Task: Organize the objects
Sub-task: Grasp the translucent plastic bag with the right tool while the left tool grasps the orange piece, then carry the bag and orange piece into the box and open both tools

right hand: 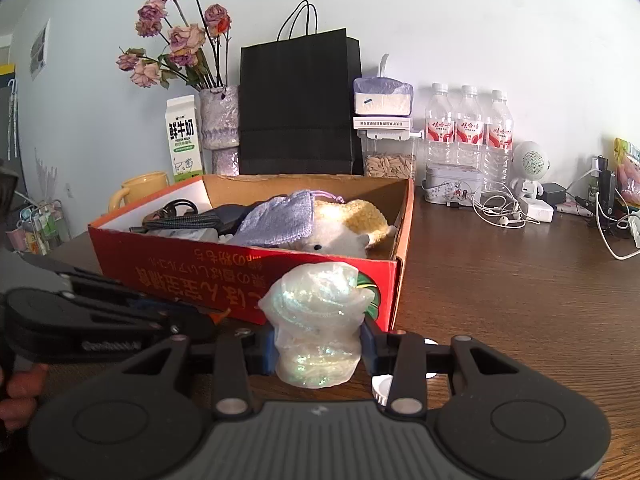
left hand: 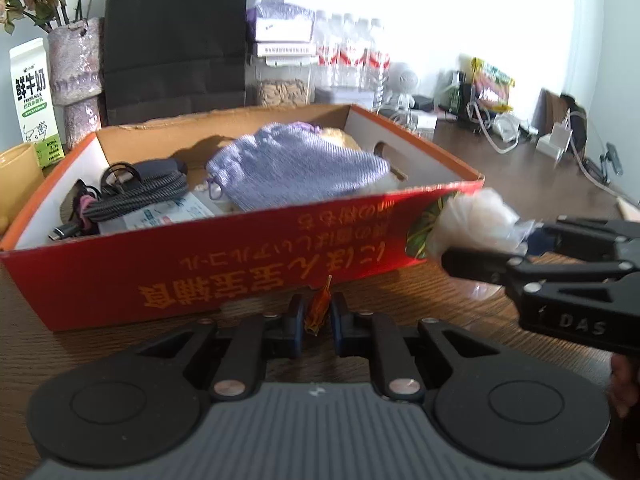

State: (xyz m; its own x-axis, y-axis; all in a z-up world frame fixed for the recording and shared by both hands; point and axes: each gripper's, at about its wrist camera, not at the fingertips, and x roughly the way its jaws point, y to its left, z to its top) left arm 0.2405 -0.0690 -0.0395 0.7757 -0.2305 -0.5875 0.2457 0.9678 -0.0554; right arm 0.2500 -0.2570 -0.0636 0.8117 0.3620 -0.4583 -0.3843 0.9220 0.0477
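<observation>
surface: brown wooden table (right hand: 500, 300) | on it: red cardboard box (right hand: 180, 276) (open-topped), yellow mug (right hand: 140, 188), milk carton (right hand: 183, 140)

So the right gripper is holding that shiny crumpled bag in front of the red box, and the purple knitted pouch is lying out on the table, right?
Not quite. The purple knitted pouch lies inside the red box, not on the table, as the right wrist view shows. The rest holds: the right gripper grips the shiny crumpled bag in front of the box.
</observation>
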